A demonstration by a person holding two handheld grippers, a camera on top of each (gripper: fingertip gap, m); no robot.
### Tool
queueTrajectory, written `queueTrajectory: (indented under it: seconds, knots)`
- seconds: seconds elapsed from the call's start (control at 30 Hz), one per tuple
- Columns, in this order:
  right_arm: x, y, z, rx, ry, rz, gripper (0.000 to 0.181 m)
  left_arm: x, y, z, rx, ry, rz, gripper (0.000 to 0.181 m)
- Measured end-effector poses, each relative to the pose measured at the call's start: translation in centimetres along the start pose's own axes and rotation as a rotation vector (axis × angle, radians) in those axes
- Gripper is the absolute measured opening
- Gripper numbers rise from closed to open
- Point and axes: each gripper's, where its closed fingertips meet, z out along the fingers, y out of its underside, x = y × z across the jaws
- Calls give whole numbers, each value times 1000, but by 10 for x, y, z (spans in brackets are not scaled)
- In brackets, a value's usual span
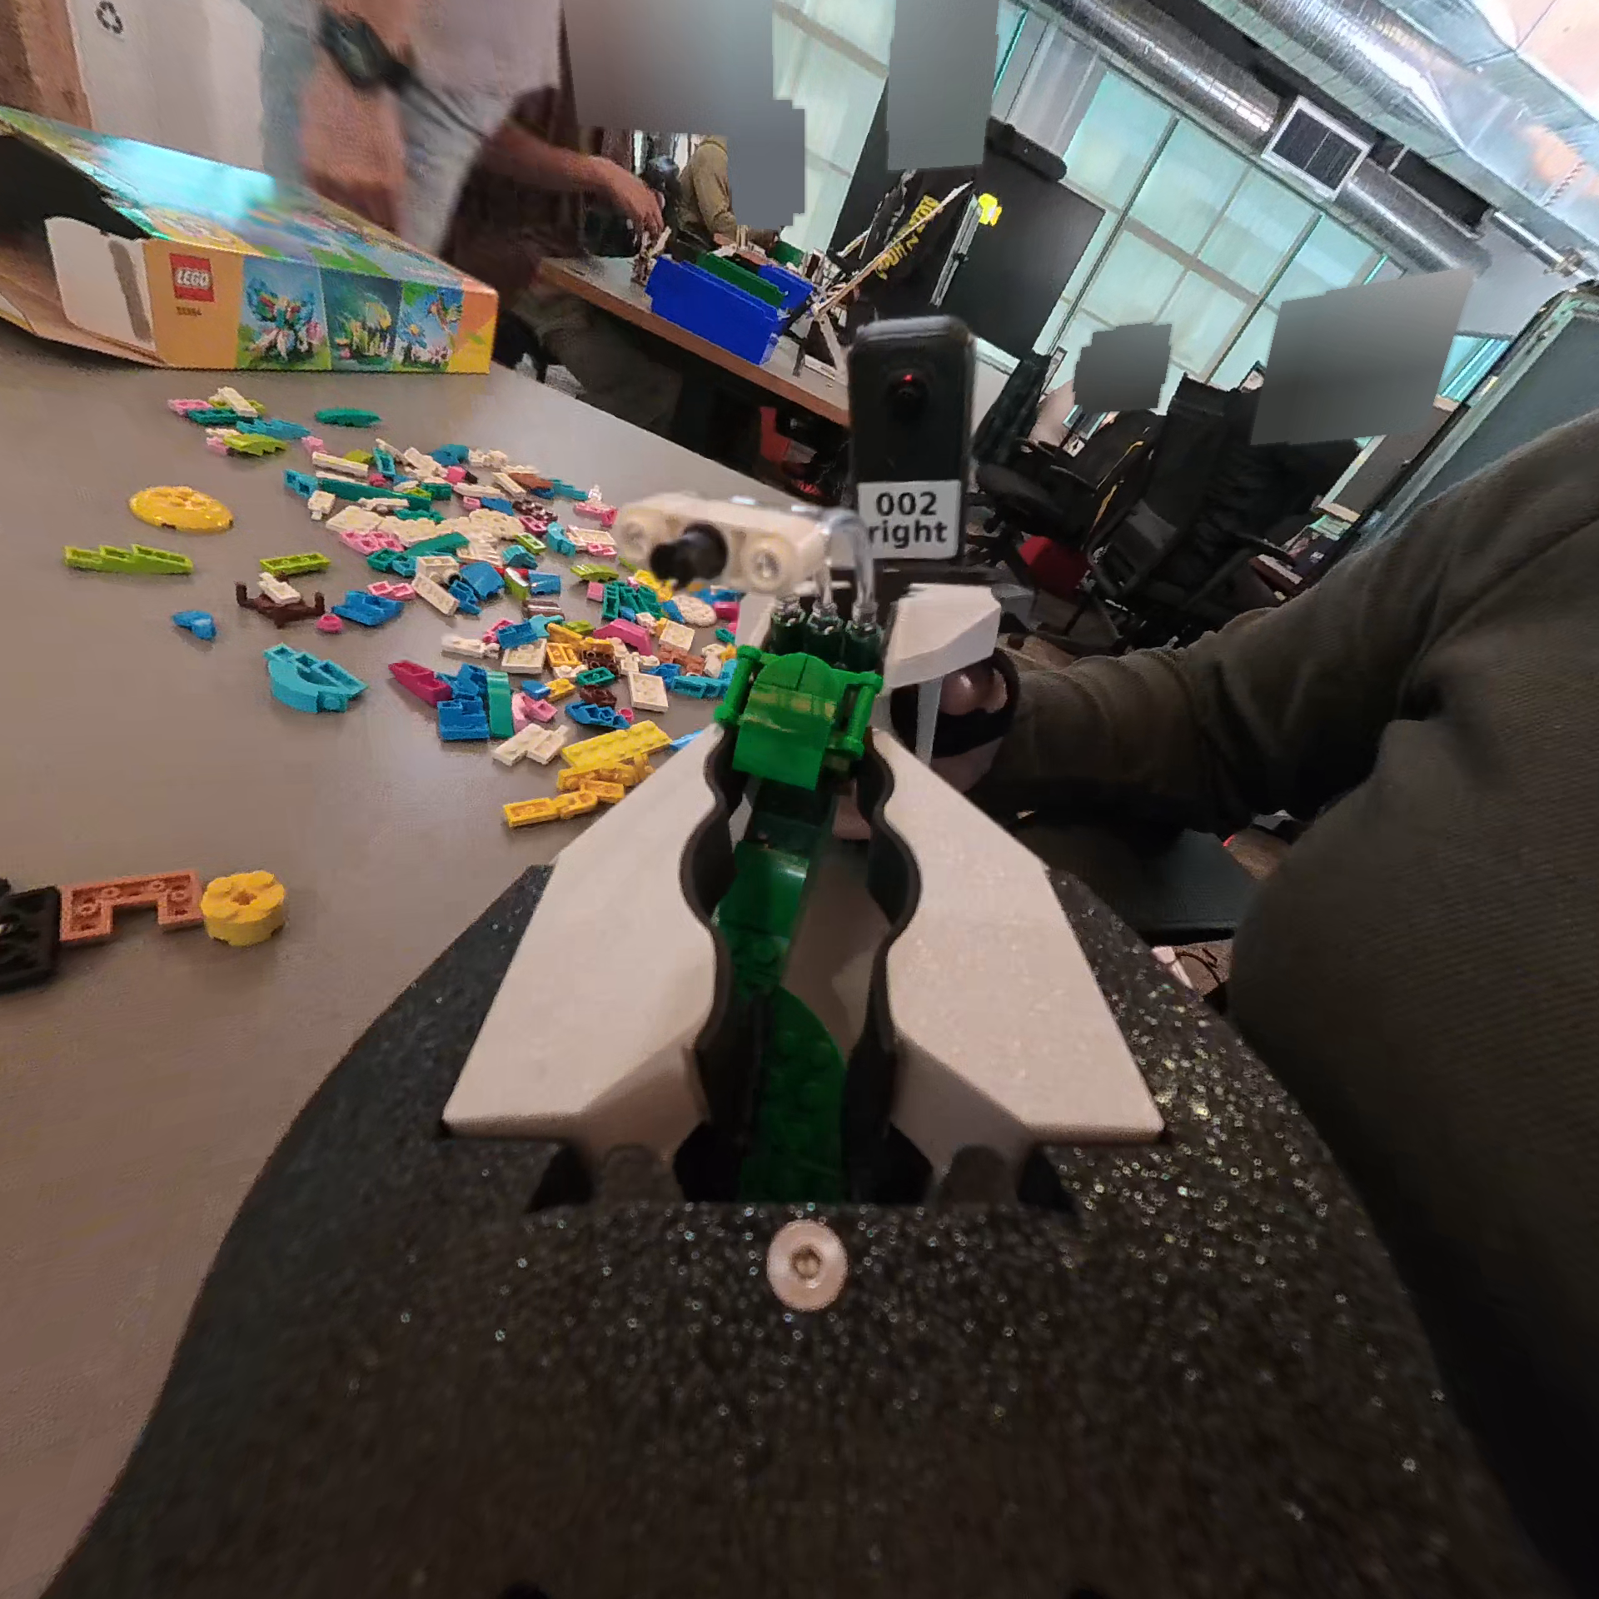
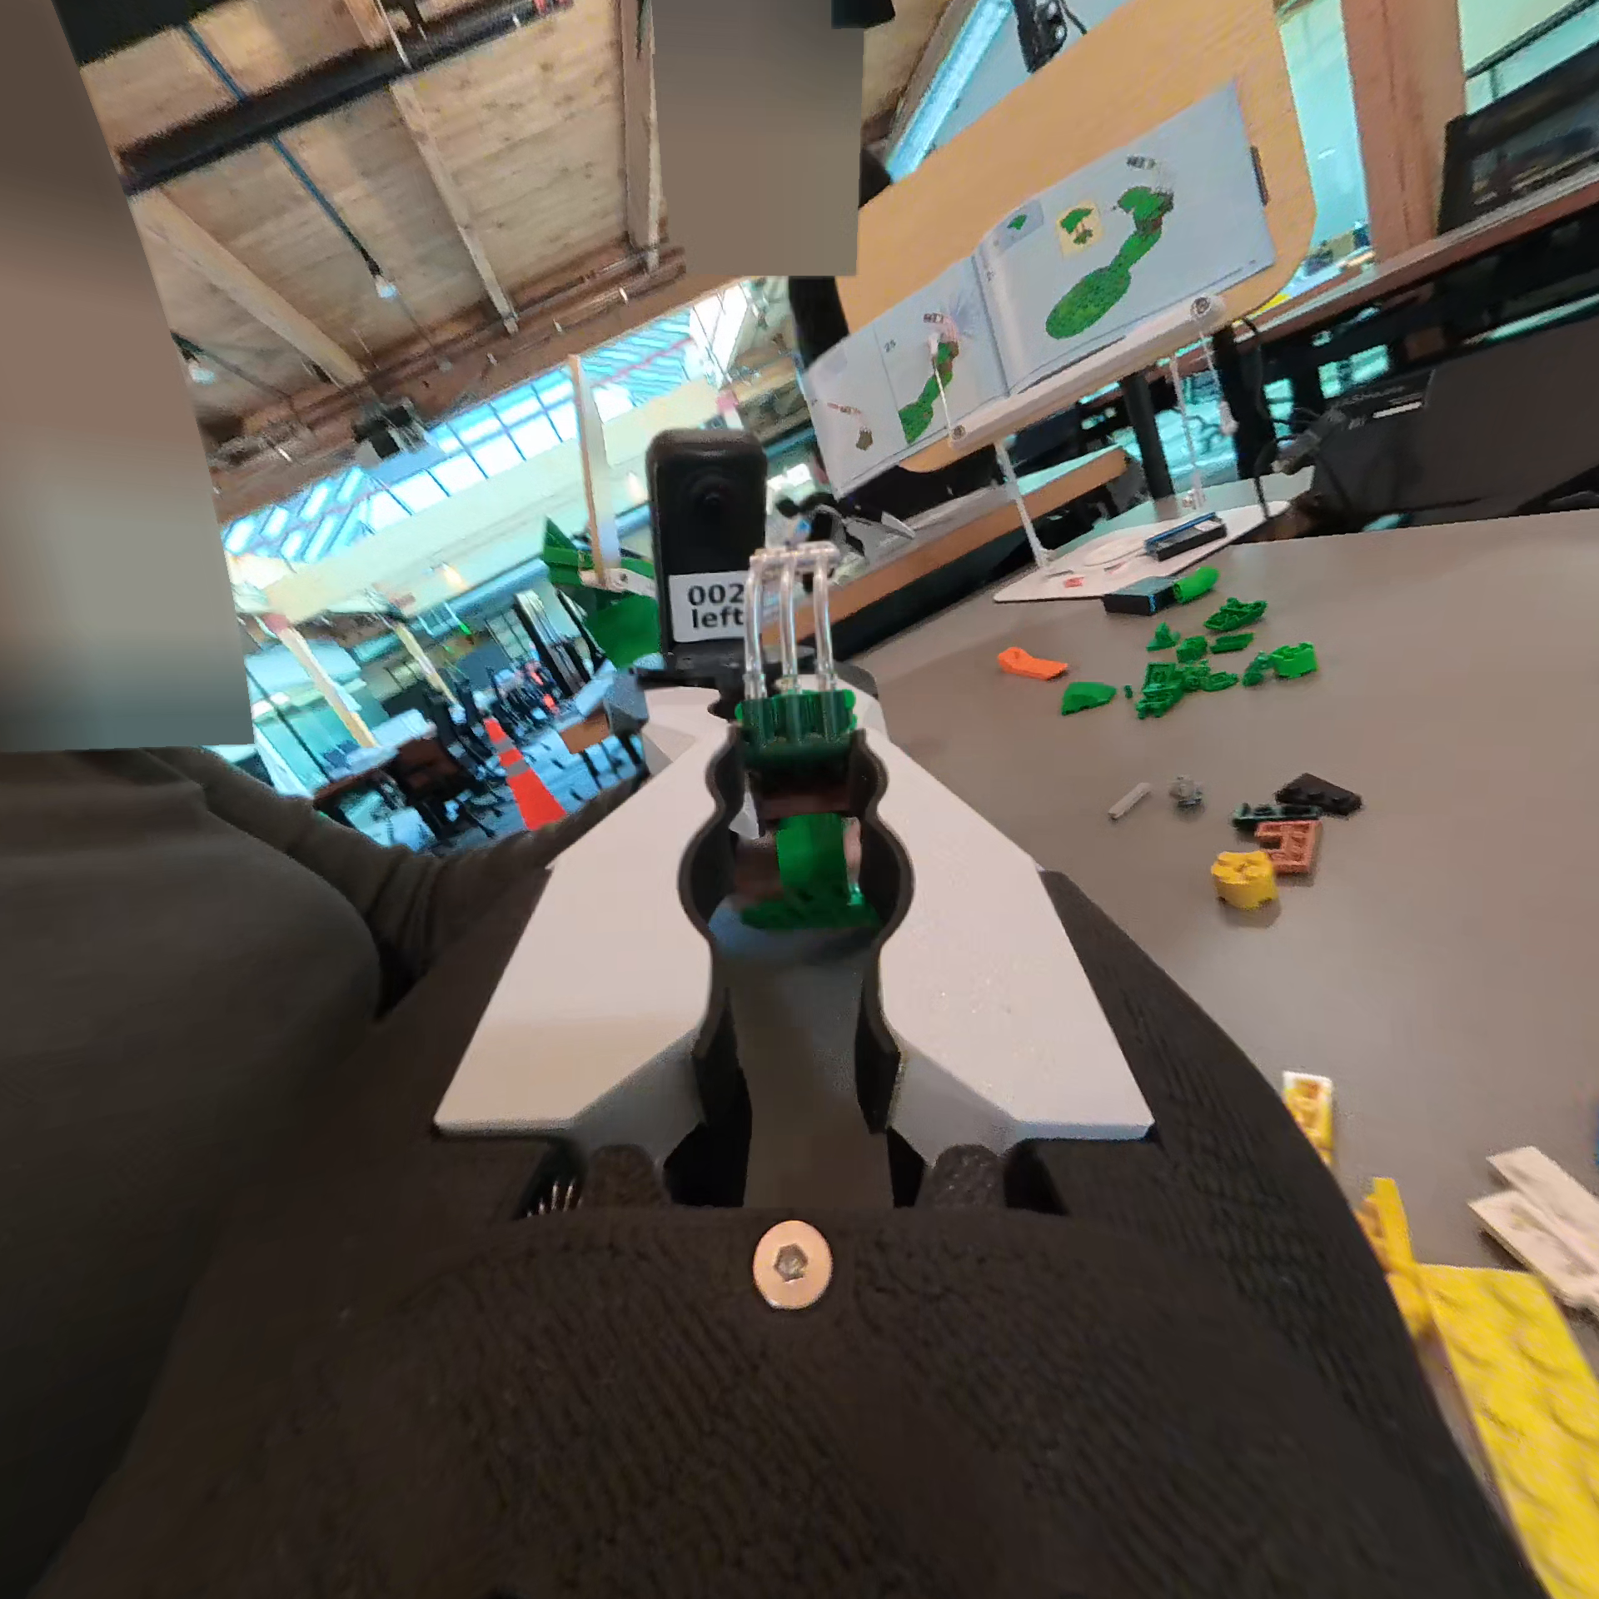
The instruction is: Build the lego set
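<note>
A green lego stem assembly (image 1: 783, 718) is held in the air between both grippers, which face each other. My left gripper (image 1: 800, 761) is shut on its bright green stem, which runs back between the fingers. Dark green pieces with clear curved rods (image 1: 844, 554) top the assembly. My right gripper (image 2: 800, 753) is shut on the dark green and brown section (image 2: 796, 770) under the clear rods (image 2: 789, 606). A bright green part (image 2: 809, 874) hangs between its fingers. A white beam with a black pin (image 1: 718, 541) shows just beyond the top; I cannot tell what holds it.
Several loose coloured bricks (image 1: 519, 606) lie on the grey table (image 1: 173, 779), with the set's box (image 1: 260, 294) behind. A yellow round brick (image 1: 242, 904) and brown plate (image 1: 130, 900) lie nearer. Green pieces (image 2: 1194, 662), an orange piece (image 2: 1030, 664) and an open booklet on a stand (image 2: 1082, 285) show at right. My left and right fingertips are right by each other.
</note>
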Motion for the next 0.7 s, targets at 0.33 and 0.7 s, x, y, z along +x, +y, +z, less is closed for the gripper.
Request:
queueTrajectory:
  seconds: [0.33, 0.7]
  knots:
    - [11, 4, -3, -14, 21, 88, 24, -4, 7, -1, -52, -2, -24, 41]
    - [2, 8, 1, -40, -37, 81, 24, -1, 19, -6, -131, 36, -3, 23]
